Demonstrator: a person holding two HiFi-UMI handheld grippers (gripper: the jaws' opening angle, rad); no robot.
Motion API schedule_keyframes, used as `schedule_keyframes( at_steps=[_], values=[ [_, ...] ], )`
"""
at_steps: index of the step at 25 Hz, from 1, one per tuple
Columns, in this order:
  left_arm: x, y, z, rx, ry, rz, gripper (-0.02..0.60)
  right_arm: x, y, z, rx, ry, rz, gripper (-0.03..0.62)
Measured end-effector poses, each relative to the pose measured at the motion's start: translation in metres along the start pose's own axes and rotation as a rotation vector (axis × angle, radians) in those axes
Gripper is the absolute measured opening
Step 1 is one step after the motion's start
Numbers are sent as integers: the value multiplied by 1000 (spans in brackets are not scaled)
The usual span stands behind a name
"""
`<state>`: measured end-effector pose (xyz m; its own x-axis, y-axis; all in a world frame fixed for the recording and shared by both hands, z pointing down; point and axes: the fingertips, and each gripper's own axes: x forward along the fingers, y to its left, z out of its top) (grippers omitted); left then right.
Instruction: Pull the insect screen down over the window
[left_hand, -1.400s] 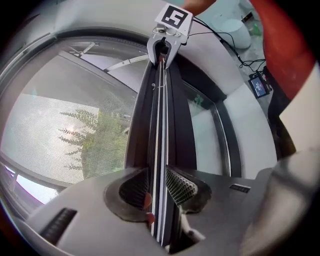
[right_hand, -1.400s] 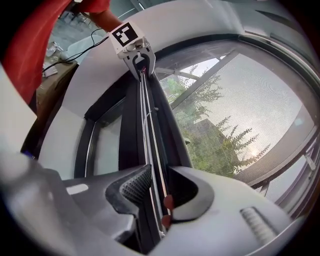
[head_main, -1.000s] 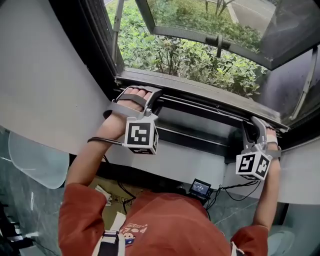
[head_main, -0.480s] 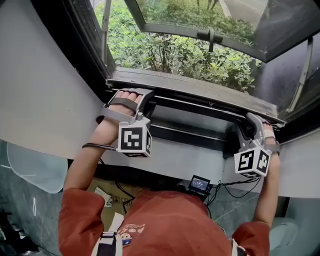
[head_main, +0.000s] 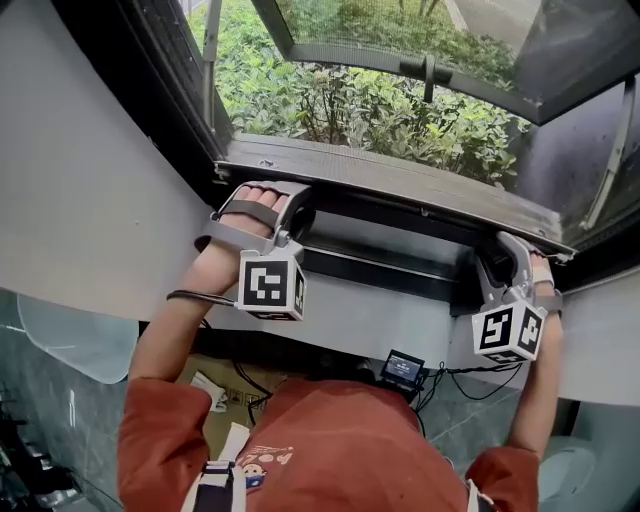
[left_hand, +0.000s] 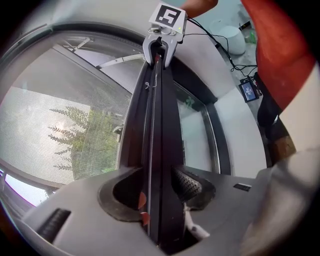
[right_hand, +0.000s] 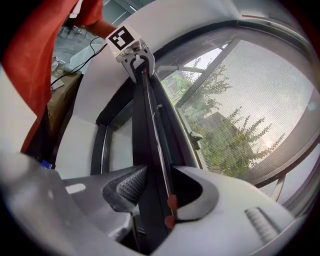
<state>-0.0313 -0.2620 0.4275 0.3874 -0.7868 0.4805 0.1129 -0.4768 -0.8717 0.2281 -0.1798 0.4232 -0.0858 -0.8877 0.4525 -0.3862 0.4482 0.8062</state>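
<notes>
Insect screen bar (left_hand: 156, 125): dark rail up frame centre in both gripper views, across head view middle | left gripper (left_hand: 159, 189): jaws just been opening, now apart astride the bar | right gripper (right_hand: 152, 192): likewise apart astride it, just been opening | mesh (right_hand: 250, 95): beyond bar, frame right | shrubs (head_main: 380, 110): outside, head view top
</notes>
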Motion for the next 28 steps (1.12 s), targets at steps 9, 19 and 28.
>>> schedule_keyframes(
  at_steps=[9, 19, 28],
  values=[
    [4, -7, 0, -9, -14, 2, 180, 3, 7, -3, -15, 3, 17, 179],
    [4, -7, 1, 8, -9, 3, 179, 4, 9, -5, -26, 66, -15, 179],
    [11, -3, -5, 8, 4, -3, 163, 16, -1, -2, -15, 48, -39, 128]
  ],
)
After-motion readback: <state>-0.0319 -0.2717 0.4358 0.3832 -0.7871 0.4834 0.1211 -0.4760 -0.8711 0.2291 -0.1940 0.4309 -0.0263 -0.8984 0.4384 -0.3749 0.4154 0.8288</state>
